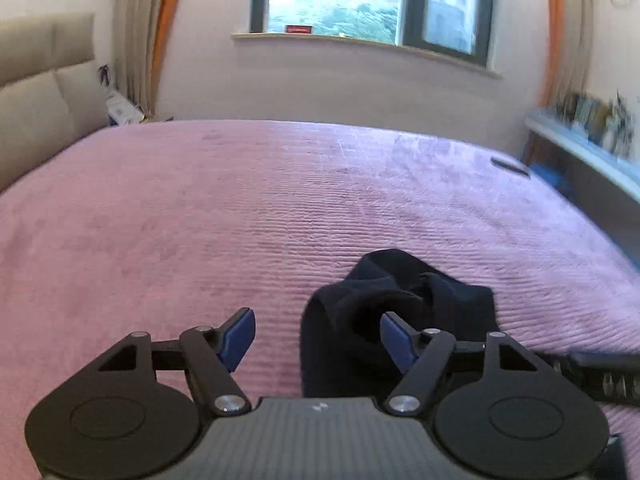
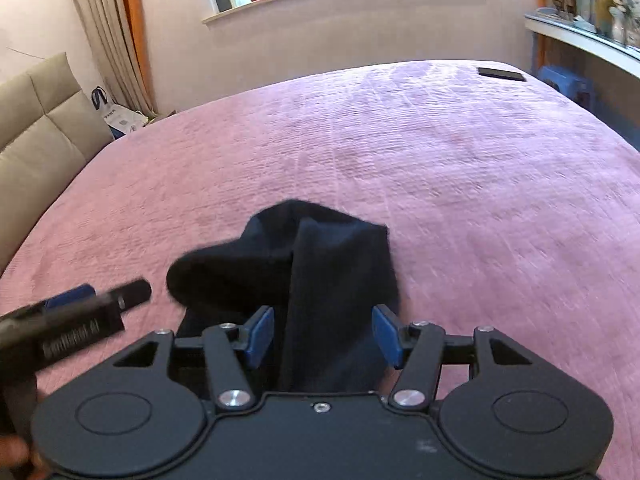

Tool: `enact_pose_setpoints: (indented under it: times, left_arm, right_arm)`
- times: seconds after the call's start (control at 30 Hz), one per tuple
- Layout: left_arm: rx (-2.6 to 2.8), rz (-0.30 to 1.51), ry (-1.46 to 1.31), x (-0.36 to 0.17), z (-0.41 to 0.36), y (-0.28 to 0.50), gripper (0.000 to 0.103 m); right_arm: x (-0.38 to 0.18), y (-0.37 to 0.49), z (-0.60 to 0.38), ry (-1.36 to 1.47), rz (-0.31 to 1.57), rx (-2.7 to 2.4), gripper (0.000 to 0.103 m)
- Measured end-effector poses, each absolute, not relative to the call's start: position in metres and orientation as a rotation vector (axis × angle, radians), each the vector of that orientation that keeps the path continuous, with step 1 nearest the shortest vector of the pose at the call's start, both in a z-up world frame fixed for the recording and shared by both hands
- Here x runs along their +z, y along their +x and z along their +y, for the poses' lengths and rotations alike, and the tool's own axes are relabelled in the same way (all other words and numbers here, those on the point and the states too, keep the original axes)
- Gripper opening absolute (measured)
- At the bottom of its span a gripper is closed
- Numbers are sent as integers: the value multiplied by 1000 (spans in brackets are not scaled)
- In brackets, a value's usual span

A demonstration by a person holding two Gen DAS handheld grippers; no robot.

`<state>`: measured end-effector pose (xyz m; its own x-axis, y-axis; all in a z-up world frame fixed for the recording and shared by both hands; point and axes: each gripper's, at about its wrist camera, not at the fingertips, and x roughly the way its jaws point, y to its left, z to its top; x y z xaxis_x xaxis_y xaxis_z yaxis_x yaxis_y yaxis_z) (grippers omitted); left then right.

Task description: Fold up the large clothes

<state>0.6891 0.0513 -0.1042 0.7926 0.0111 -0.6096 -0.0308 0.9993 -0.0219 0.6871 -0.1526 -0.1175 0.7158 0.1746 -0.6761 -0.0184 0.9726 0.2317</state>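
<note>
Looking along the left gripper (image 1: 316,340), the jaws stood spread with nothing pinched between them; one blue pad (image 1: 239,334) hung over the pink bedspread (image 1: 200,208), the other sat in front of the dark garment (image 1: 400,300). That garment lay rumpled on the bed, bunched into a loose heap just ahead and toward the picture's right of this gripper, with no flat panel or clean crease to be seen. A small dark flat object (image 1: 510,167) rested far off near the bed's far right edge.

From the right wrist, the right gripper (image 2: 324,338) also had its jaws spread, the garment (image 2: 304,272) running up between the pads without either visibly pressing on it. The left gripper (image 2: 76,312) showed blurred at the picture's left, just beside the cloth. Judging by the heap, folding looked barely started or undone: the piece had yet to be spread flat, and every fold remained to do.
</note>
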Motion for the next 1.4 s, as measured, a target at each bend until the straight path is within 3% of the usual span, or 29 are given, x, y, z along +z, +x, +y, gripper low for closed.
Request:
enact_pose_setpoints:
  times: [0.17, 0.33, 0.43, 0.47, 0.5, 0.53, 0.77, 0.9, 0.93, 0.97, 1.0, 1.07, 1.1, 1.17, 1.2, 1.23, 1.4]
  left_arm:
    - [-126, 758, -34, -126, 57, 723, 59]
    - [-178, 790, -10, -151, 55, 748, 58]
    - [-182, 816, 4, -170, 51, 768, 51]
    - [-178, 823, 3, -175, 51, 771, 42]
    - [-173, 834, 7, -179, 50, 775, 23]
    - [-159, 843, 9, -181, 51, 777, 11]
    - [-14, 649, -90, -118, 96, 751, 8]
    - [-56, 670, 20, -101, 103, 739, 13]
    - [-48, 735, 102, -113, 98, 739, 15]
    - [-44, 805, 162, -126, 96, 739, 23]
    - [-39, 918, 220, -149, 95, 741, 28]
    - [-34, 1013, 263, -179, 98, 732, 28]
    - [-82, 1034, 262, -185, 99, 722, 28]
    - [-124, 1007, 282, -178, 100, 703, 33]
    - [-143, 994, 290, -172, 101, 695, 44]
    - [-154, 991, 282, -166, 104, 689, 50]
    - [-200, 908, 103, -130, 128, 688, 69]
  right_arm:
    - [-135, 731, -135, 177, 789, 110, 68]
    - [-160, 762, -116, 124, 848, 87, 68]
    - [-178, 779, -105, 81, 896, 25, 67]
    - [-182, 782, -103, 64, 902, 13, 65]
    - [-186, 786, -100, 25, 902, -19, 43]
    - [-186, 787, -99, -13, 899, -43, 9]
    - [-122, 719, -163, 10, 704, -146, 9]
    - [-116, 679, -196, 22, 733, -99, 9]
    - [-127, 676, -197, -15, 782, -95, 15]
    - [-141, 675, -199, -30, 839, -89, 21]
    - [-160, 677, -202, -35, 937, -70, 33]
    - [-186, 676, -212, -9, 1090, -18, 33]
    - [-184, 670, -217, 1, 1085, -3, 34]
    - [-164, 659, -225, 4, 1042, 25, 51]
    - [-150, 655, -230, 5, 1009, 40, 66]
    - [-136, 651, -234, 14, 964, 55, 69]
    - [-108, 684, -228, 71, 868, 155, 69]
